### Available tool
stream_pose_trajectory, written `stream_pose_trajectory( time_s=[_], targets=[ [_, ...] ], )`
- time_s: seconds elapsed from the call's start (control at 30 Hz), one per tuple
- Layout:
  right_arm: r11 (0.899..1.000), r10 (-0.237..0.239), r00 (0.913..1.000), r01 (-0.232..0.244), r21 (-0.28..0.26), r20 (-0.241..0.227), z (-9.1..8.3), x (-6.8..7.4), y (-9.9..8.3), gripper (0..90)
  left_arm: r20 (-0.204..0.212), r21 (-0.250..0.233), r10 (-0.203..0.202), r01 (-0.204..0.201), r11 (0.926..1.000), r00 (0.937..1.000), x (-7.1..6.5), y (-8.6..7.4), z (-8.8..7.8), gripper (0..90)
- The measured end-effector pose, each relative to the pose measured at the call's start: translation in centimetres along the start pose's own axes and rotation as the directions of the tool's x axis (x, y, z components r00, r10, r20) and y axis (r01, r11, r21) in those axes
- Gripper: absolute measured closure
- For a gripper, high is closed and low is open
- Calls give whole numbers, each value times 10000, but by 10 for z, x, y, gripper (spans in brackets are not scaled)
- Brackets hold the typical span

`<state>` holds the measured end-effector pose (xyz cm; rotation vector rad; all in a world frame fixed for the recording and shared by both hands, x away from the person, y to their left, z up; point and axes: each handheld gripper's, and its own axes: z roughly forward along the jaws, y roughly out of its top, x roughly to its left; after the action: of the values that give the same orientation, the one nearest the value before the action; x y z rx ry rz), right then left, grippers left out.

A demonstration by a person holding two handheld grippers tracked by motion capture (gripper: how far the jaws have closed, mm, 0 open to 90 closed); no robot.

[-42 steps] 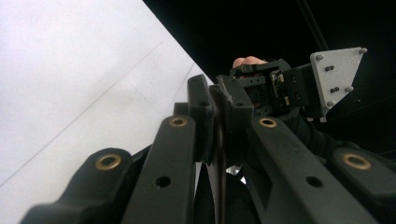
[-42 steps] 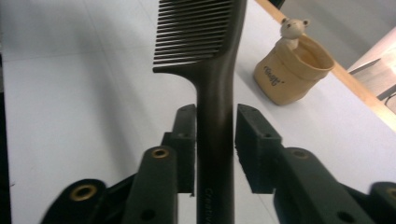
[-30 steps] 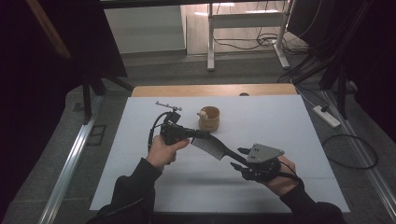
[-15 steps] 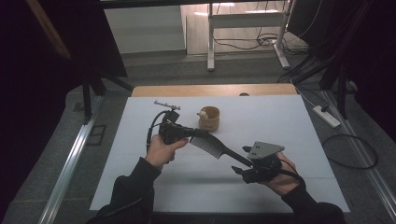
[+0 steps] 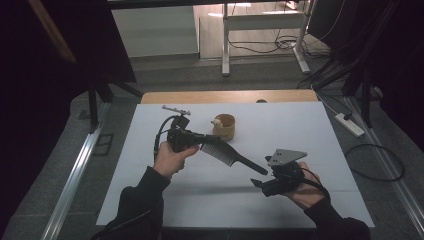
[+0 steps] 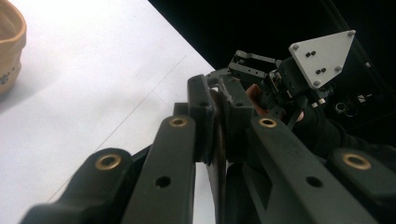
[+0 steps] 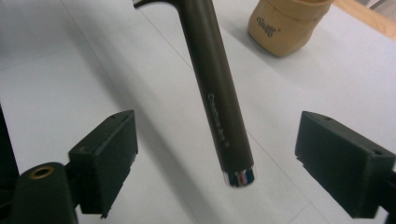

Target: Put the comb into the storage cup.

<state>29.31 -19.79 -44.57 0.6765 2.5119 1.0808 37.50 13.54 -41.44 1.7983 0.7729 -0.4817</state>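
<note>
**Black comb passing between two grippers over a white tabletop**

White tabletop (image 5: 320,130) is carrying the work. Near its front edge, the right gripper (image 5: 261,183) is sitting with jaws spread wide, having just been opening; the comb's handle tip is hanging between its pads, touching neither. Toward the middle, the left gripper (image 5: 212,139) is clamping the comb (image 5: 227,155) at its toothed end. Farther back, a tan cup (image 5: 224,126) is standing. Beyond the far edge, cables are trailing across a grey floor (image 5: 165,75).

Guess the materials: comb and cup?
Comb: looks like dark matte plastic; its handle has a shiny metal-like end cap and printed lettering. Cup: tan, dull finish, maybe wood or ceramic; can't tell which.
</note>
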Motion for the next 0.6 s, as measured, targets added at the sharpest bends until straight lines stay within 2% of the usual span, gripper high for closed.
stream_pose_trajectory(
  time_s=[0.6],
  targets=[
    [9964,532,9973,-496,691,-509,-3,-4,-7,42,-501,-146,53,-61,9999,9987,3,10,-14,838]
  ],
)
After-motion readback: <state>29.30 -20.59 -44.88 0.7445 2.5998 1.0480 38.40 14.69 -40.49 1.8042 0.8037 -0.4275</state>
